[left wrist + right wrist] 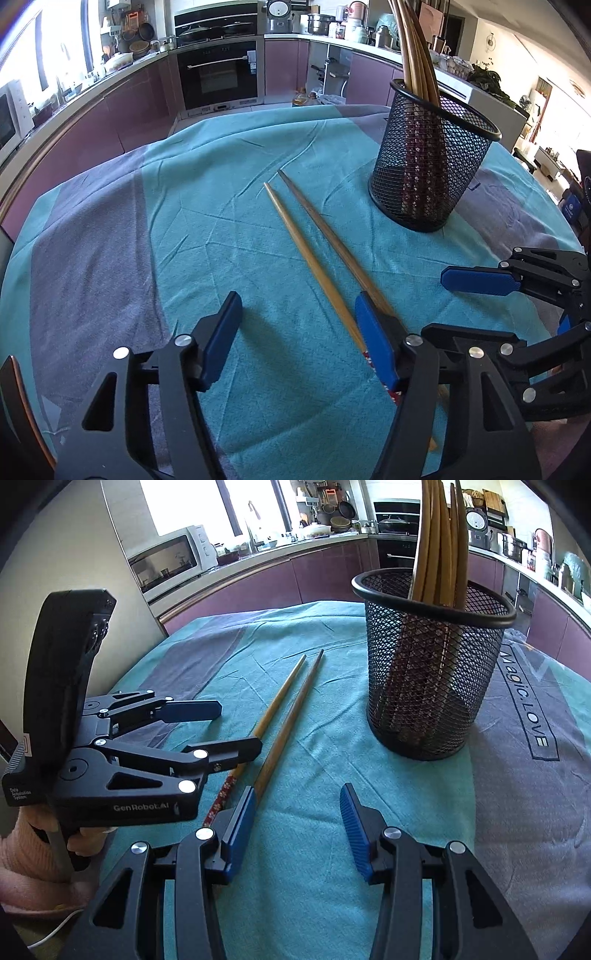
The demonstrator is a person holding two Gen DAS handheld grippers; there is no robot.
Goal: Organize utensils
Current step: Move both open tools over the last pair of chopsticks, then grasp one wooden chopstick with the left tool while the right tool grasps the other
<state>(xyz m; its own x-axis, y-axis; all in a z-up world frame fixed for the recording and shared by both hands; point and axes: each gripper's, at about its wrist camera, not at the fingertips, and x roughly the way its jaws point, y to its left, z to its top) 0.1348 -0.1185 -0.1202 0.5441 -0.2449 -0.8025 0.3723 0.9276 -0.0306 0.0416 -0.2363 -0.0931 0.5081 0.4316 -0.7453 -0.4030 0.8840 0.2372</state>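
Lying side by side on the teal tablecloth point(207, 221), two chopsticks point(314, 254) point toward the black mesh holder point(432, 162), which stands upright nearby with more chopsticks point(441, 542) inside. The left gripper point(297, 325) sits low with jaws parted; the lighter chopstick's handle end runs between them, unpinched. The right gripper point(297, 808) hovers beside, half open and empty.

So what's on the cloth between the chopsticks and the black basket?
Nothing, just bare teal cloth between the two chopsticks and the mesh basket; both views show it.
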